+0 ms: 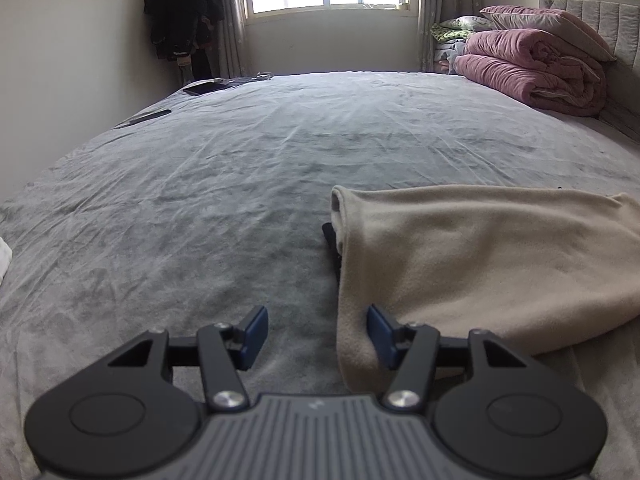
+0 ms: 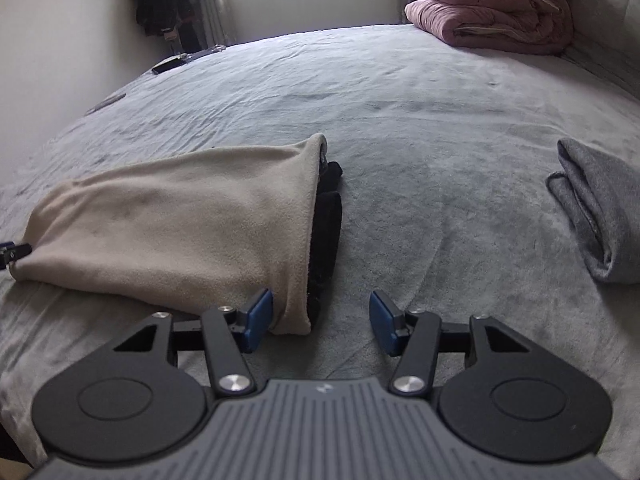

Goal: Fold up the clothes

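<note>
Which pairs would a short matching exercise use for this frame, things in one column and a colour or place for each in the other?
Things:
1. beige garment
2. black garment
3. grey folded garment
4. pink quilt

Colour or place:
A. stacked at the head of the bed, by the headboard
B. dark, showing from under the beige garment's edge
C. lying apart on the sheet, on the right of the right wrist view
D. pale, spread between the two grippers

Pairs: 1-D, 2-B, 3-C, 4-A
</note>
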`<state>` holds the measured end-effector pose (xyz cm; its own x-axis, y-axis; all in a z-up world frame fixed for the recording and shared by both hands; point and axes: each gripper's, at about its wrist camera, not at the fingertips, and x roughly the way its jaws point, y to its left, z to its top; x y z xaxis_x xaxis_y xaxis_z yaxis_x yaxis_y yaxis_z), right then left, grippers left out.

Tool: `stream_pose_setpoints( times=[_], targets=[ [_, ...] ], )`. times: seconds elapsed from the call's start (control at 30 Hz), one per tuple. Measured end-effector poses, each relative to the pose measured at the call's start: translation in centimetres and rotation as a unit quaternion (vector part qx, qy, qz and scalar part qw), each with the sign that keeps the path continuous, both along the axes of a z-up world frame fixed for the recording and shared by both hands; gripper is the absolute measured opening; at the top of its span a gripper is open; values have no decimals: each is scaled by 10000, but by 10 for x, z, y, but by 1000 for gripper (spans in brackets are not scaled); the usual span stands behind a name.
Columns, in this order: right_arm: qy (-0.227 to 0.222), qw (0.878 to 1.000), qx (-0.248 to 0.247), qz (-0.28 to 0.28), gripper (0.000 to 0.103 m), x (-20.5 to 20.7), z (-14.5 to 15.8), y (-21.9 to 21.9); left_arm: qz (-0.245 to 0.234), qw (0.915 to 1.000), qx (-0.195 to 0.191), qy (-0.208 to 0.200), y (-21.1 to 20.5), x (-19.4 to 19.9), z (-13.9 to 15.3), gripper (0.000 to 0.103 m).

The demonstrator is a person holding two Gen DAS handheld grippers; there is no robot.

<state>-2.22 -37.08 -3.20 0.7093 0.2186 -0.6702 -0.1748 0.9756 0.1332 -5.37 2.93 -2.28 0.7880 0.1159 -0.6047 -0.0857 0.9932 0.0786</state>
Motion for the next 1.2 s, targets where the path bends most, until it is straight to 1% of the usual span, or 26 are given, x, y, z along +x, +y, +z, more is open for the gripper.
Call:
stream_pose_setpoints(
  times=[0.03, 0.2, 0.4, 0.53, 0.67, 0.77, 0.83, 0.87, 1.0, 1.1, 1.2],
  targets=[
    [-12, 10000, -65, 11, 56, -1, 0, 2, 12, 10000, -31, 10, 1, 0, 0, 58],
    [8, 10000, -76, -11, 57, -1, 0, -1, -24, 9999, 99, -14, -2, -2, 0, 58],
    [13, 10000, -57, -51, 59, 0, 3, -6, 28, 10000, -19, 45, 2, -1, 4, 59],
    [-37, 9999, -41, -85, 59, -3, 8, -4, 8, 9999, 108, -52, -2, -5, 10, 59],
    [-86, 9997, 29, -229, 59, -8, 15, -6, 121, 9998, 82, -112, 2, -6, 16, 59],
    [95, 9983, 422, -398, 61, -11, 17, -15, 244, 9996, -13, -151, 3, -9, 23, 58],
    [287, 9953, 782, -491, 62, -14, 17, -21, 252, 9994, 24, -218, 0, -12, 26, 57],
    [388, 9929, 985, -535, 64, -15, 15, -25, 257, 9993, 43, -251, -2, -13, 28, 57],
    [756, 9787, 1790, -663, 66, -18, 9, -38, 191, 9990, 60, -400, -9, -18, 35, 57],
    [909, 9691, 2193, -675, 67, -18, 6, -42, 87, 9988, 57, -475, -16, -19, 38, 57],
    [1018, 9611, 2489, -627, 68, -18, 4, -42, -54, 9989, 55, -472, -27, -18, 37, 57]
  ],
)
